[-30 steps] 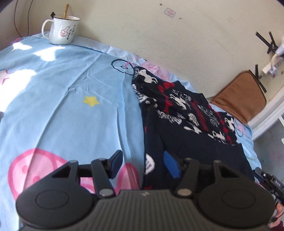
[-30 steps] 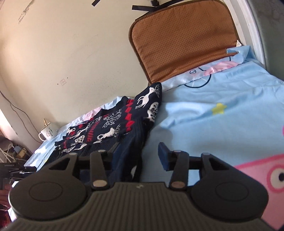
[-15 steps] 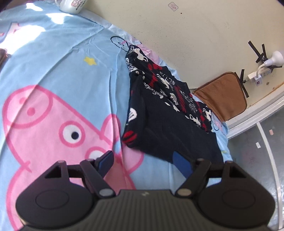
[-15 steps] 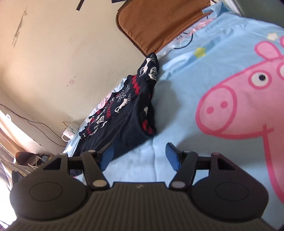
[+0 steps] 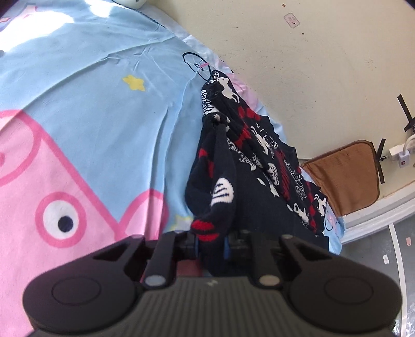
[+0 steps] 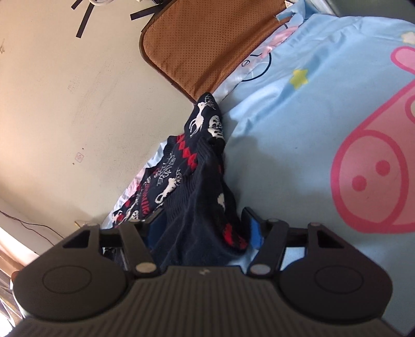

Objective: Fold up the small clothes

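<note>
Left wrist only: mug (image 5: 129,2) beyond sweater (image 5: 249,166).

No readable text anywhere: small wall sticker (image 5: 291,19) too blurred to read, white plug (image 5: 400,156) shows only an unreadable red mark, sheet (image 5: 90,109) carries just cartoon pig and star prints, no lettering.

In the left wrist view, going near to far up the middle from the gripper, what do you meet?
left gripper, shut on the sweater's hem → navy reindeer sweater → blue cartoon bedsheet → cream wall
</note>
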